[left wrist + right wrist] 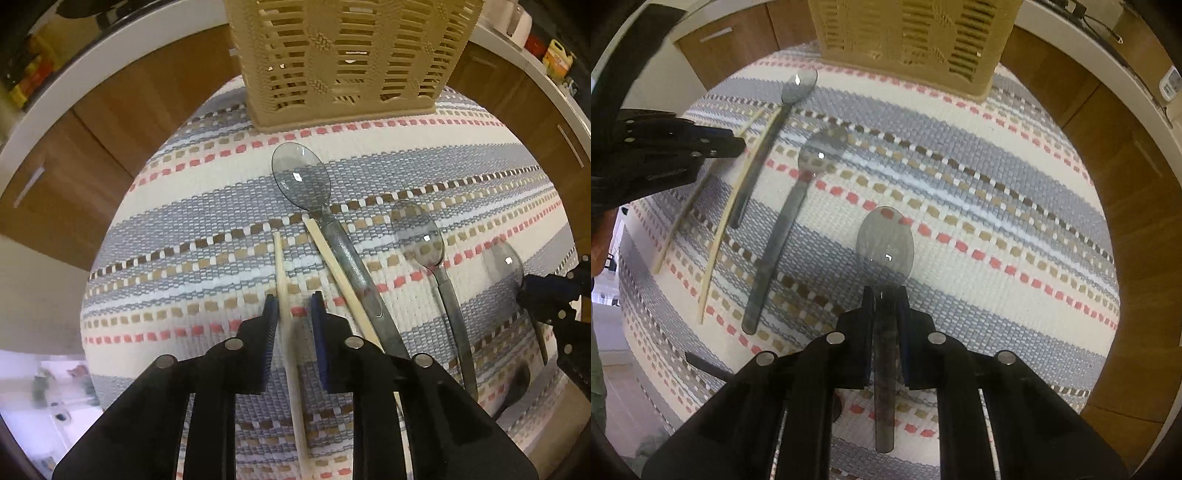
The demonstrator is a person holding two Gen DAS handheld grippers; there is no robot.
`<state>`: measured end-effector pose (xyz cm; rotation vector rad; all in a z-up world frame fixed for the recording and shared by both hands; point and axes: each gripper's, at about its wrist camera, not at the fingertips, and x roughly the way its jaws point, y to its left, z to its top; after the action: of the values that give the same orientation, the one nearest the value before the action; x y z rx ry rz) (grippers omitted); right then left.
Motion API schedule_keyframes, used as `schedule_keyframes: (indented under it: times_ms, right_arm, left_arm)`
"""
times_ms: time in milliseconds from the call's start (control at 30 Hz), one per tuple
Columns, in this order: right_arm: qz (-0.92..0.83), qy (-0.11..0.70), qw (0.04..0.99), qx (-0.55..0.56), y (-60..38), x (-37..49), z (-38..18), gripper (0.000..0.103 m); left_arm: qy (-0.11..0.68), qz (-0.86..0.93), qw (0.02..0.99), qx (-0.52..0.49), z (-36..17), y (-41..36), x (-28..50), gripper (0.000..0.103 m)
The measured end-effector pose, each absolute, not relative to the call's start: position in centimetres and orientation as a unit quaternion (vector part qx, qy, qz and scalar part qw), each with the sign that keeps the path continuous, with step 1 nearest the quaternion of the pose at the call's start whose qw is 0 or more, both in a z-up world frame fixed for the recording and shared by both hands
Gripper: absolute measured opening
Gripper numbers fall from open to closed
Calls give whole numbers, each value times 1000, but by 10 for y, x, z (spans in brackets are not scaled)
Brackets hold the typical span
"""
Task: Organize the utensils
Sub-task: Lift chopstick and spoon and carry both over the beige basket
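left gripper [291, 314] fingers closed on a chopstick [284, 291]; right gripper [884, 306] fingers narrowed on a spoon [885, 243] handle. both utensils lie mid-surface; the basket [347, 59] at the far edge looks empty. sorting is judged barely begun, five utensils left.

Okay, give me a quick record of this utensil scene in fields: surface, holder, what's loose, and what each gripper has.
surface: striped woven mat
holder: beige slatted basket, upright at the mat's far edge
loose: two grey spoons, one chopstick
left hand-held gripper: around a second chopstick, shut on it
right hand-held gripper: around the handle of a third grey spoon, pads at its sides
in basket: cannot tell
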<state>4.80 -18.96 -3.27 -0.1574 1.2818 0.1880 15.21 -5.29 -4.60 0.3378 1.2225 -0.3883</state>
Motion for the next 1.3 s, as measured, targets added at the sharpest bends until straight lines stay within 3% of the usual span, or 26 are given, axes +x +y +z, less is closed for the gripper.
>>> schedule_keyframes:
  times_ms: [100, 300, 867, 1033, 1300]
  right_arm:
    - [90, 576, 809, -72, -189, 50, -19, 10]
    - [109, 519, 845, -62, -194, 48, 17, 10]
    - [125, 340, 932, 24, -232, 99, 129, 10]
    - [128, 293, 946, 43, -244, 127, 155, 10]
    - [87, 217, 972, 40, -248, 175, 175, 10]
  left_arm:
    - [557, -184, 792, 169, -46, -59, 152, 4]
    - [500, -208, 838, 70, -19, -35, 152, 4]
    - [175, -206, 960, -75, 159, -27, 140, 4]
    - [116, -199, 969, -95, 180, -42, 164, 4]
    - [84, -166, 975, -117, 175, -52, 218, 4]
